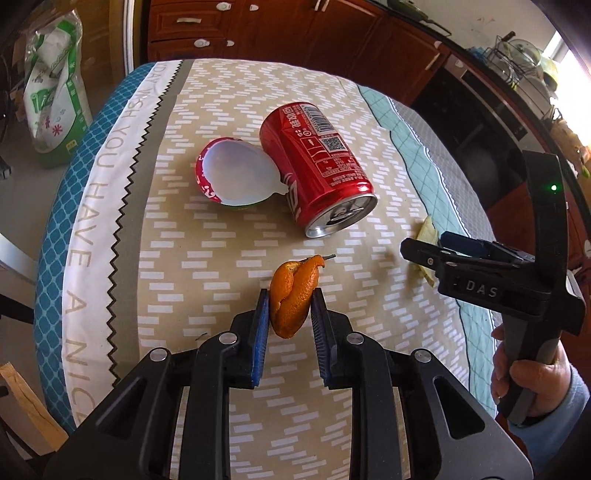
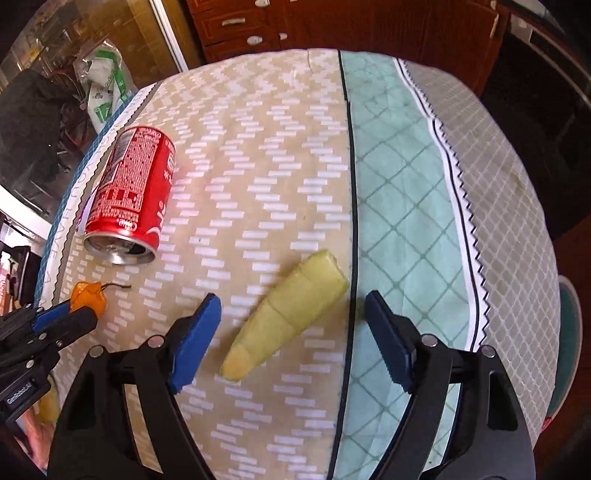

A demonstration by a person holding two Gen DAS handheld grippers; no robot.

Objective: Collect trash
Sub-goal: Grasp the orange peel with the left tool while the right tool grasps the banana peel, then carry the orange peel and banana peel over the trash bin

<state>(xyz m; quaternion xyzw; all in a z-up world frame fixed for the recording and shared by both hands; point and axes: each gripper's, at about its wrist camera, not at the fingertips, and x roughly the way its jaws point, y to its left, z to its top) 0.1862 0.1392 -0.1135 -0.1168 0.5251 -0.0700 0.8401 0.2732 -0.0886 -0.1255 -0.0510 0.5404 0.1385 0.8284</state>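
My left gripper is shut on a curled orange peel, held just above the tablecloth. Beyond it a red soda can lies on its side, open end toward me, touching a crushed red-and-white cup. In the right wrist view my right gripper stands open astride a pale yellow-green melon rind; the pads do not touch it. The can lies at the left there, with the left gripper and peel below it. The right gripper also shows over the rind.
The round table carries a patterned cloth with beige, teal and grey bands. A green-and-white plastic bag stands on the floor to the left. Dark wooden cabinets run behind the table. A hand in a blue sleeve grips the right tool.
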